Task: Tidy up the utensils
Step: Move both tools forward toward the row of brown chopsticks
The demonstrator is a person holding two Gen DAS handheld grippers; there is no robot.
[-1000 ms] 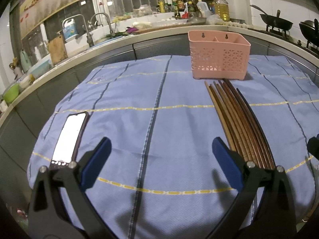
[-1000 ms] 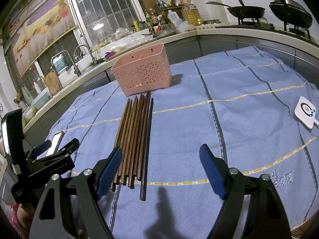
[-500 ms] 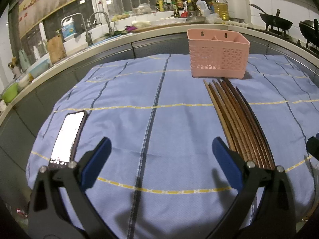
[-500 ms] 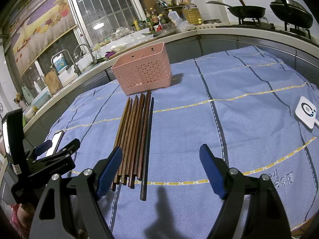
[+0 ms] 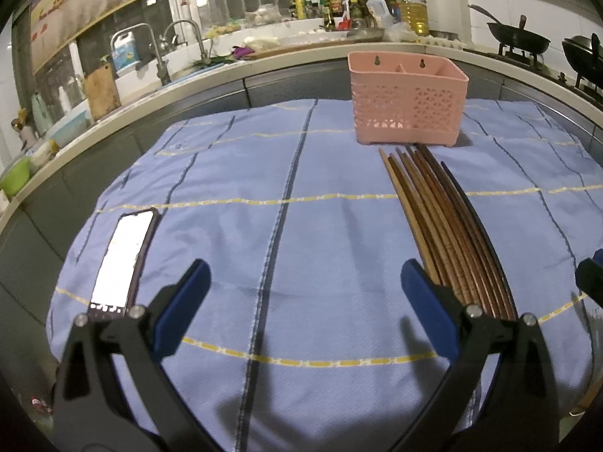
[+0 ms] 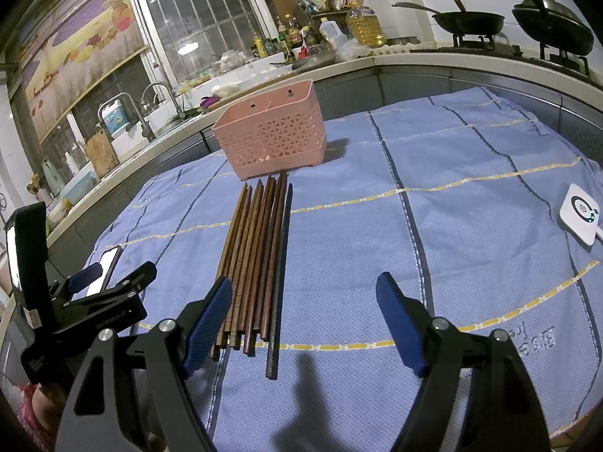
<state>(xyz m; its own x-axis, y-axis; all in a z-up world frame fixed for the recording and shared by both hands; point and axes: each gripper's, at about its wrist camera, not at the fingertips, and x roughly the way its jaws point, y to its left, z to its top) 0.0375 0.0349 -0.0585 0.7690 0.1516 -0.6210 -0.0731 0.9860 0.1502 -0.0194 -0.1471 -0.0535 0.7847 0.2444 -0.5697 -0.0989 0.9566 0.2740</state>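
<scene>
Right wrist: both tongs (image 6: 303, 320) (image 5: 303, 293) wide open, empty; chopsticks (image 6: 256, 256) before basket (image 6: 273, 137).

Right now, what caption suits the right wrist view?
Open right gripper hovers beside chopsticks lying before a pink basket.

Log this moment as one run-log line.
stage: pre-grasp | left gripper: open, empty | right gripper: open, empty | chopsticks: on cloth | pink basket: empty

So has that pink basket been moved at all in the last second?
No. The pink basket sits just beyond the far tips of the chopsticks on the blue cloth, as before.
</scene>
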